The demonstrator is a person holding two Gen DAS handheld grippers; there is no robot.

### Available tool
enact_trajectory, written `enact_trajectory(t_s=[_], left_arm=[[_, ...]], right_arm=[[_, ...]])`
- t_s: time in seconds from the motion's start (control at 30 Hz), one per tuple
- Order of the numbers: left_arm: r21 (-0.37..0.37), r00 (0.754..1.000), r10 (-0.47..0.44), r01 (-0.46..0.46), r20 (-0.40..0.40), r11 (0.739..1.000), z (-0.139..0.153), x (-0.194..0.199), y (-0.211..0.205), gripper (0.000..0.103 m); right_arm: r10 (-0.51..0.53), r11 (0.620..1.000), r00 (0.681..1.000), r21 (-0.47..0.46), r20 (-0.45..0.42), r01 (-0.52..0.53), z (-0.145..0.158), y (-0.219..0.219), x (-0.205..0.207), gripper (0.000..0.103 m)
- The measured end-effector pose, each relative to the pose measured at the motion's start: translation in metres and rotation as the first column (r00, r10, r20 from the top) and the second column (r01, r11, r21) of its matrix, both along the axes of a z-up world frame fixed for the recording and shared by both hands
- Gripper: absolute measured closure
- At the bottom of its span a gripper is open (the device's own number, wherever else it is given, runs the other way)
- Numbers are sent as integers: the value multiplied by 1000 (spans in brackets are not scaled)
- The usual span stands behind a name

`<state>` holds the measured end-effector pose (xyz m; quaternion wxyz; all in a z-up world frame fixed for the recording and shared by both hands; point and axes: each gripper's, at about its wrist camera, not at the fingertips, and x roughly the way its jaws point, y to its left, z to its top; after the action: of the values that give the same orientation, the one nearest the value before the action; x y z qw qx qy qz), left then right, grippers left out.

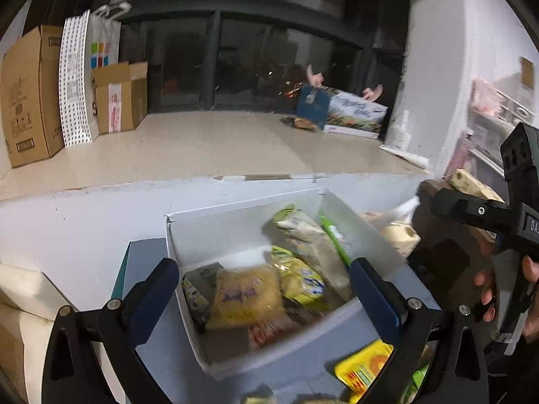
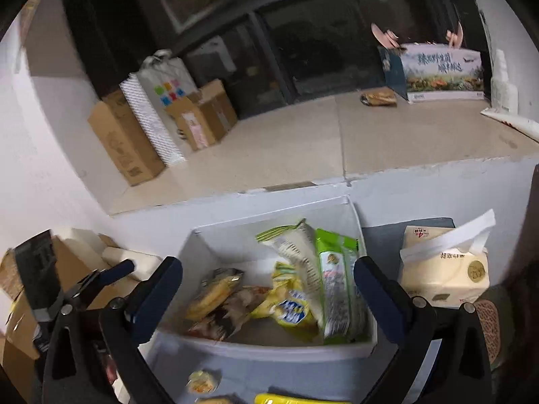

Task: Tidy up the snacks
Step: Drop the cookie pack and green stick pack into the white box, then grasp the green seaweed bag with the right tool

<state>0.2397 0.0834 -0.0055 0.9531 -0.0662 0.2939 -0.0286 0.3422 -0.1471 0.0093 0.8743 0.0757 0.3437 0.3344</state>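
Note:
A white open box (image 1: 188,235) (image 2: 198,245) sits on a grey surface and holds several snack packets: a yellow bag (image 1: 246,298), a yellow-green bag (image 1: 303,282) (image 2: 289,306), a tall green-white bag (image 1: 303,232) (image 2: 337,279) and a yellow bar pack (image 2: 214,291). My left gripper (image 1: 264,286) is open and empty above the box's near side. My right gripper (image 2: 267,286) is open and empty above the box. Loose snacks lie in front: a yellow pack (image 1: 363,367), a small round snack (image 2: 201,382).
A tissue pack (image 2: 444,276) (image 1: 401,235) stands right of the box. Cardboard boxes (image 1: 30,94) (image 2: 124,138) stand on the floor at the far left. A printed carton (image 1: 350,114) (image 2: 438,70) leans by the dark window. A brown box (image 2: 20,303) is at my left.

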Motion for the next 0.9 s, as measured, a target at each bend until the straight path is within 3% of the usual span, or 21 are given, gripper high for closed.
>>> enact_trajectory(t_s=[0.17, 0.37, 0.5, 0.77, 0.9], left_arm=[[-12, 993, -74, 76, 89, 997, 4, -62, -25, 0], [6, 978, -182, 182, 97, 983, -18, -135, -68, 0], [-22, 970, -229, 231, 84, 973, -39, -177, -91, 0], [-56, 976, -212, 214, 39, 975, -56, -210, -106, 0], [-66, 980, -194, 197, 45, 978, -56, -220, -104, 0]], right_arm=[[29, 1000, 996, -7, 85, -29, 1, -37, -66, 0], [94, 994, 979, -69, 179, -83, -21, -82, -153, 0], [27, 995, 981, -99, 190, -8, -48, -116, -202, 0], [-77, 992, 984, -83, 158, 91, -81, -161, -260, 0], [-54, 991, 986, -115, 158, 73, -84, -160, -264, 0]])
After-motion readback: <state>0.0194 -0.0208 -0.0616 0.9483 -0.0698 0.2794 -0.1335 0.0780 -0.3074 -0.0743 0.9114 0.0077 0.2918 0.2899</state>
